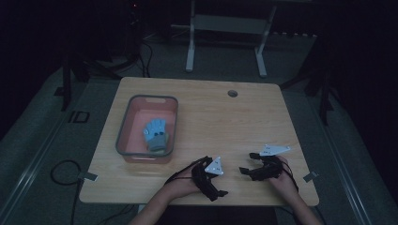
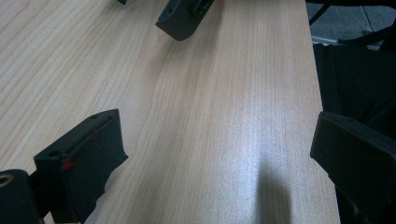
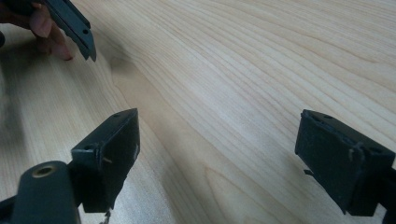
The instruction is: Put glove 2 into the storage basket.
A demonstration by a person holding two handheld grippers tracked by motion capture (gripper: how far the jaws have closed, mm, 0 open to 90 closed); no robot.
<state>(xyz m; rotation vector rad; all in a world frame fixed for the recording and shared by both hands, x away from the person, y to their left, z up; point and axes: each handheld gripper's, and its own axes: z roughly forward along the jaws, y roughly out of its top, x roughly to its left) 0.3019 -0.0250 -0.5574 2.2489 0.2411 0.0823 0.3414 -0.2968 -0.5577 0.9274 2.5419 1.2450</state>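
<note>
**Two spread claws low on a pale wooden bench, glove lying in the bin**

In the high view, left of centre, a rectangular bin (image 1: 123,133) with rounded corners, a grey rim and salmon-pink walls sits on the bench (image 1: 220,122), a light wood-grain top with rounded corners and a small round grommet (image 1: 232,93) near its upper edge. Inside the bin, toward its lower right part, lies a soft light-blue glove (image 1: 155,132) with a darker cuff, fingers pointing to the top of the frame.

At the lower middle of that view the left claw (image 1: 207,165) rests low on the bench, black and angular, topped by a pale grey three-cornered plate. In the left gripper view its jaws stand wide apart at the lower left and lower right corners, blocky matte black pads with bare streaked wood between them.

Just right of it, near but apart, the right claw (image 1: 247,163) sits at the lower right of the high view, with the same kind of plate. In the right gripper view its jaws are likewise spread, nothing between them but fine-grained wood.
</note>
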